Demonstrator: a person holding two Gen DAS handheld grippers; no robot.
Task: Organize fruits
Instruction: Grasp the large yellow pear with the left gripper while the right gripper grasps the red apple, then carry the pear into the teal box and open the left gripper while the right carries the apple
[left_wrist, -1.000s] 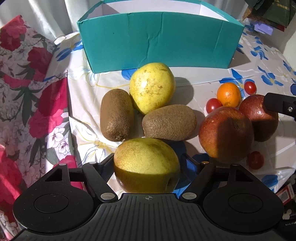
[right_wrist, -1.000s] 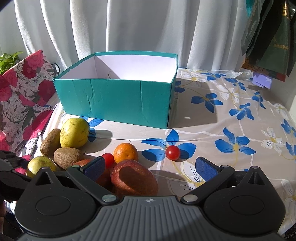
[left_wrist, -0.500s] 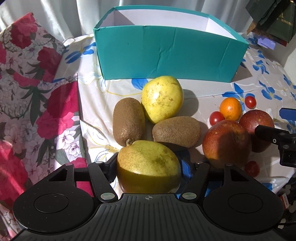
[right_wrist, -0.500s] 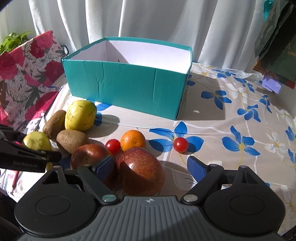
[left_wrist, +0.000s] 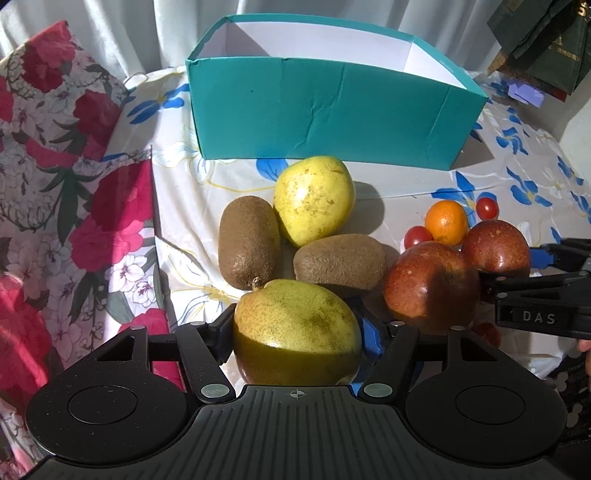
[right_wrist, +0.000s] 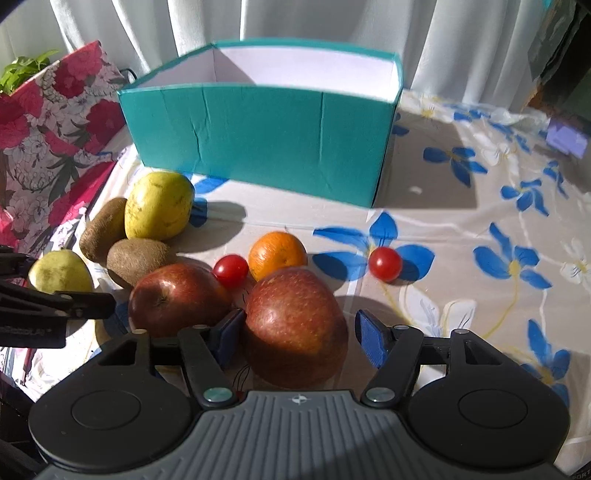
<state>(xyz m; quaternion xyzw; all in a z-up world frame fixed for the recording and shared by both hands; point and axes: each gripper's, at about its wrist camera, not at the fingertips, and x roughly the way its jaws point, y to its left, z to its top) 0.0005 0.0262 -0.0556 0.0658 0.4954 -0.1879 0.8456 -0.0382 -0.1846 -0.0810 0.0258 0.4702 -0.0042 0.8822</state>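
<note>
My left gripper (left_wrist: 297, 328) is shut on a yellow-green pear (left_wrist: 295, 321), low in the left wrist view. Past it lie two kiwis (left_wrist: 249, 240), a second yellow pear (left_wrist: 314, 199), two red apples (left_wrist: 430, 284), a small orange (left_wrist: 446, 222) and cherry tomatoes (left_wrist: 417, 236). My right gripper (right_wrist: 299, 332) straddles the nearer red apple (right_wrist: 295, 314) and its jaws are closing. The left pad (right_wrist: 231, 336) is at the apple's skin, while the right pad (right_wrist: 369, 341) stands a little off it. An open teal box (right_wrist: 258, 136) stands behind the fruit.
A red floral cloth (left_wrist: 74, 221) hangs along the left of the blue-flowered tablecloth (right_wrist: 480, 229). One cherry tomato (right_wrist: 385, 264) lies apart to the right of the orange. White curtains hang behind the box, and dark bags (left_wrist: 546, 44) are at the far right.
The right gripper has sunk toward the nearer red apple and its jaws have narrowed around it. The left gripper has closed on the pear and has hardly moved.
</note>
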